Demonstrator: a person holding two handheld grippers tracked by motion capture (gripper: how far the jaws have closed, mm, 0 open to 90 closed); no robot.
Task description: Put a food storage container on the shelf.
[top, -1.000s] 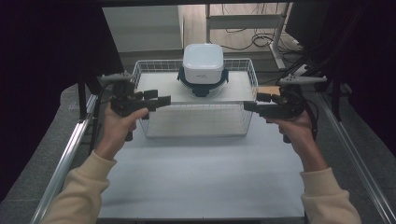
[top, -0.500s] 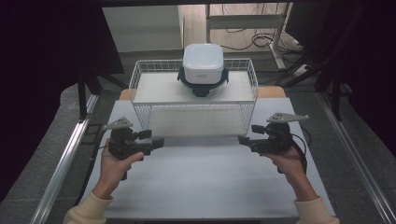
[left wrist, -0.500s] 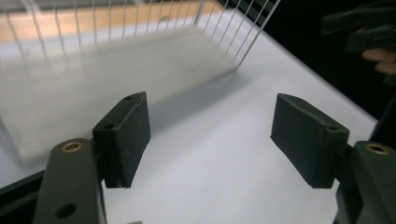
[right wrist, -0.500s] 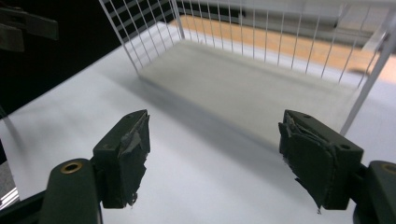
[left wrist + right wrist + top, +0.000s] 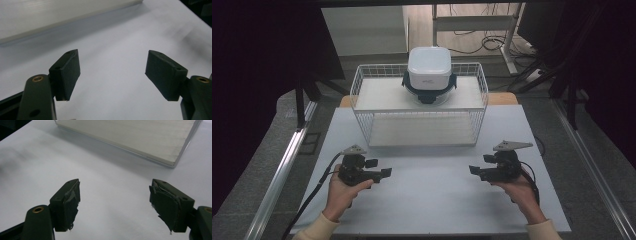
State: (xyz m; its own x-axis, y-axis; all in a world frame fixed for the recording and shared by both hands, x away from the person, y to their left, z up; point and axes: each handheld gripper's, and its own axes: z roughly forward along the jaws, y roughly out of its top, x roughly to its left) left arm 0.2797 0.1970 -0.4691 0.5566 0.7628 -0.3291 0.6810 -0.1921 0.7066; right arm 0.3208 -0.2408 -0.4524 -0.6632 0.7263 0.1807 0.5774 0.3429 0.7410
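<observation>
Resting low over the near bench (image 5: 432,200), left gripper (image 5: 379,173) and right gripper (image 5: 477,171) stand with jaws apart, empty. The lidded container (image 5: 429,70) sits far off atop the wire basket (image 5: 362,90); approach should be level, from both sides.

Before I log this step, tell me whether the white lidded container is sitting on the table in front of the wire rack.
No, the white lidded container sits on the top shelf of the wire rack, not on the table.
</observation>
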